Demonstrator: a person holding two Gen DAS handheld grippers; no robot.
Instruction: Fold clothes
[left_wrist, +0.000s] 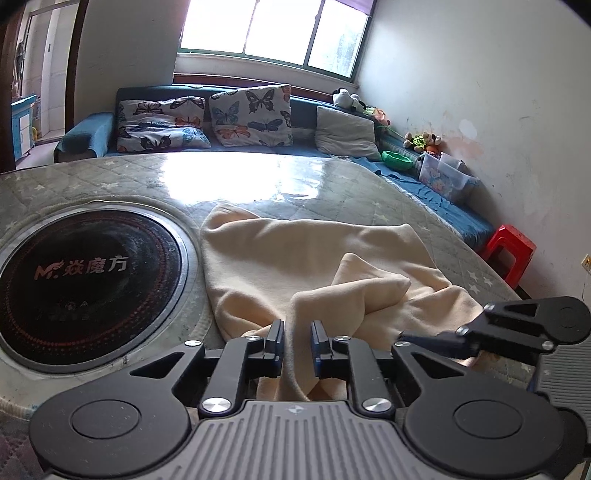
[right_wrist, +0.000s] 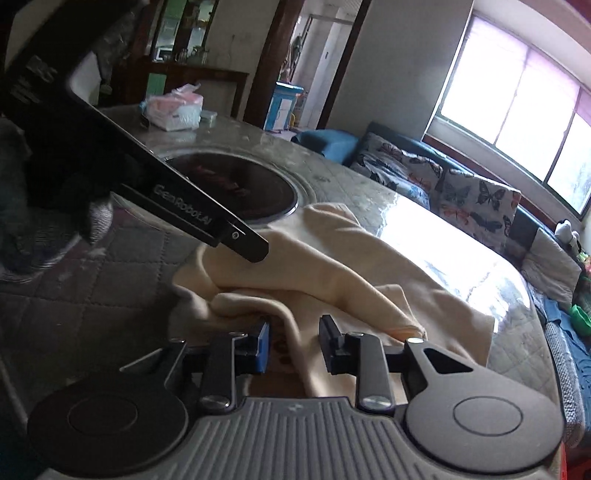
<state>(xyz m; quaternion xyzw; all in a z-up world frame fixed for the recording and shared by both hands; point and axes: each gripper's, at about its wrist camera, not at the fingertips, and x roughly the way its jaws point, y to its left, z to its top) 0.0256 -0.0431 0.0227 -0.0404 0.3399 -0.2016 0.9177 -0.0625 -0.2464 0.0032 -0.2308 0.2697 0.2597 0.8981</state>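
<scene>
A cream garment (left_wrist: 295, 258) lies rumpled on the round quilted tabletop (left_wrist: 332, 177), at about 3 o'clock from the black inset cooktop (left_wrist: 85, 280) at the tabletop's centre. In the left wrist view the left tool (left_wrist: 297, 341) has its two fingers set apart, with a raised ridge of the cream cloth running between them; the pads do not press the fabric flat, so the tool reads as released around the fold. At 3 o'clock in that view the right tool's fingers reach in over the garment's near edge. In the right wrist view the right tool (right_wrist: 293, 345) is likewise spread, a fold of the garment passing between its fingers. The left tool's black body crosses that view at 10 o'clock. Butterfly-print cushions (left_wrist: 207, 118) sit on a blue sofa (left_wrist: 88, 136) beyond the tabletop, at 12 o'clock.
</scene>
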